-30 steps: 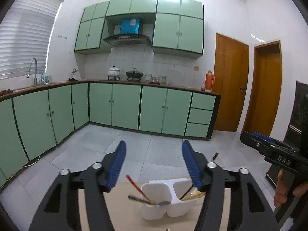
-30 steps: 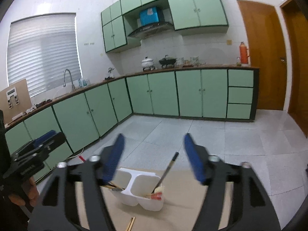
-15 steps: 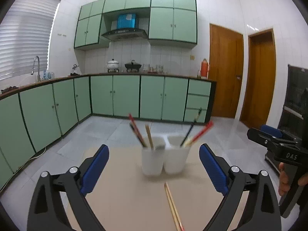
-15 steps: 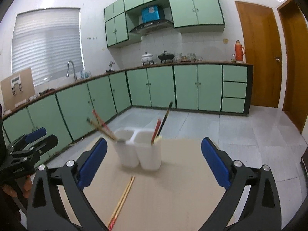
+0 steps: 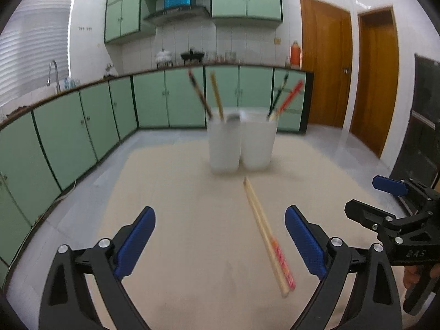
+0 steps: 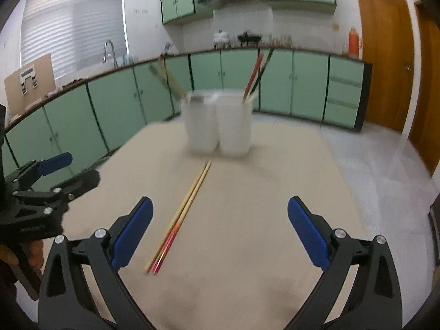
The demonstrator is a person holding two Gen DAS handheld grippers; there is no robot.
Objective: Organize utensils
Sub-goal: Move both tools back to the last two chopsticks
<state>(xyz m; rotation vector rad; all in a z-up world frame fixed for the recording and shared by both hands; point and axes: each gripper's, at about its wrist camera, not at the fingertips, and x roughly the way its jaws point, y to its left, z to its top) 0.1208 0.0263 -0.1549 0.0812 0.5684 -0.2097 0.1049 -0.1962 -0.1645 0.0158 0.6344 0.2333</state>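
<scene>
Most of the sorting looked done: the white two-compartment holder [image 5: 241, 144] stood at the far middle of the tan tabletop [image 5: 176, 220] with chopsticks leaning out of both compartments. One loose pair of chopsticks [image 5: 268, 238] lay flat on the tabletop, just in front of the holder and not touching it; that pair seemed the only work left. The left gripper [image 5: 220, 243] and the right gripper [image 6: 220, 232] hovered low on the near side, fingers wide apart, holding nothing.
</scene>
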